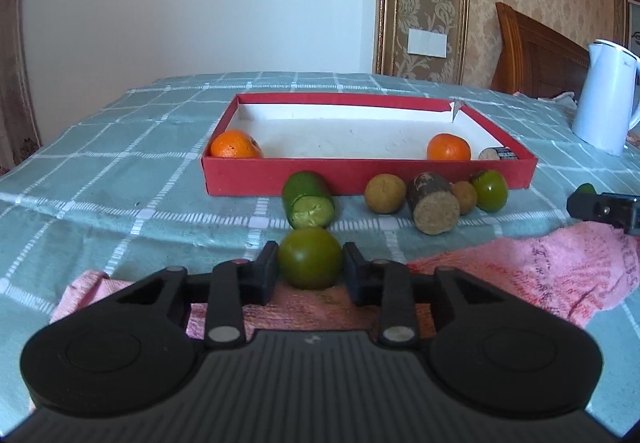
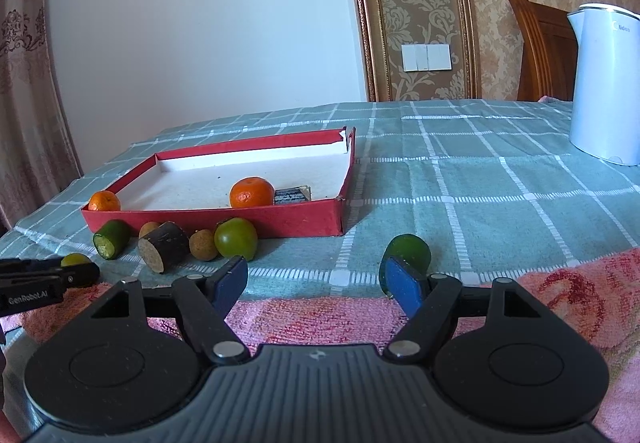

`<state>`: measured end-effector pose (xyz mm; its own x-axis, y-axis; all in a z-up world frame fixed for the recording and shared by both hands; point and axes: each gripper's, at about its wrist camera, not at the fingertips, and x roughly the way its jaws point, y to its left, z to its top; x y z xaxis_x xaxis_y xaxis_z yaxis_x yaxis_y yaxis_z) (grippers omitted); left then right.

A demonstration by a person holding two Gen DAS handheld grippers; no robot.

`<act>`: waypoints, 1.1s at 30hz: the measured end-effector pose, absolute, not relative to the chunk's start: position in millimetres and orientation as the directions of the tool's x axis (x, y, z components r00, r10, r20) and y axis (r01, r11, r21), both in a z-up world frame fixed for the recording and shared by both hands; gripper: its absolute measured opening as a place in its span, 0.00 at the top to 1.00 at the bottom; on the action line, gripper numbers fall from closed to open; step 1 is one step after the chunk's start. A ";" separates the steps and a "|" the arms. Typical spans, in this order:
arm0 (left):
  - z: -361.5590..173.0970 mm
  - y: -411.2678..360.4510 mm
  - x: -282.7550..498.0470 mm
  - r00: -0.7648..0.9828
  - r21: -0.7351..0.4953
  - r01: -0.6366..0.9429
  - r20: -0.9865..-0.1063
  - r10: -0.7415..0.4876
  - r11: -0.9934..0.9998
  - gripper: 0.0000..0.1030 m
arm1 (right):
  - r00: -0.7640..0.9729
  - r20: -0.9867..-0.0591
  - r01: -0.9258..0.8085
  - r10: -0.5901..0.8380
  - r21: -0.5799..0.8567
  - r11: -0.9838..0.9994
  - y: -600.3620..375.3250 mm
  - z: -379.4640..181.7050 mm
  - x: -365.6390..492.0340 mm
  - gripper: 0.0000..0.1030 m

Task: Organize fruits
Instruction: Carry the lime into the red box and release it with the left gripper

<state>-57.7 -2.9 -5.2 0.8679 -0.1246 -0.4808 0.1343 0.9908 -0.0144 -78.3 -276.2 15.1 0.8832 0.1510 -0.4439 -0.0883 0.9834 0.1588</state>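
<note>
The left tool (image 1: 310, 263) is clamped on a green fruit (image 1: 310, 262), its two sides pressing it from left and right so it can be lifted. The fruit sits at the towel's (image 1: 520, 267) edge, in front of the red box (image 1: 360, 177). Two oranges (image 1: 235, 145) are already in the box, so this fruit likely goes there too. The right tool (image 2: 316, 281) is apart and holds nothing; another green fruit (image 2: 408, 253) lies just beside its right side, ready for later.
</note>
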 end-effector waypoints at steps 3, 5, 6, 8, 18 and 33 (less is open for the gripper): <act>-7.3 -2.8 -59.0 0.873 -0.018 0.131 -0.472 -0.124 0.991 0.70 | 0.885 -0.441 -0.085 0.149 0.162 0.983 -275.6 15.3 -78.0 0.26; -11.2 -4.6 -60.2 0.879 -0.004 0.137 -0.460 -0.124 0.991 0.69 | 0.884 -0.443 -0.083 0.147 0.161 0.983 -275.3 15.1 -77.6 0.26; -13.2 -7.2 -61.5 0.887 0.015 0.136 -0.448 -0.115 0.991 0.68 | 0.884 -0.445 -0.081 0.145 0.160 0.984 -275.0 15.1 -77.3 0.26; -15.9 -9.9 -64.9 0.898 0.036 0.129 -0.428 -0.101 0.991 0.67 | 0.881 -0.453 -0.073 0.135 0.152 0.986 -273.8 15.2 -76.2 0.26; -15.1 -7.4 -62.9 0.897 0.020 0.124 -0.430 -0.103 0.992 0.65 | 0.873 -0.475 -0.072 0.110 0.097 0.993 -265.6 15.2 -74.2 0.19; 13.3 -12.6 -54.3 0.910 0.044 0.127 -0.403 -0.099 0.991 0.70 | 0.878 -0.460 -0.072 0.134 0.149 0.986 -272.0 15.2 -75.2 0.18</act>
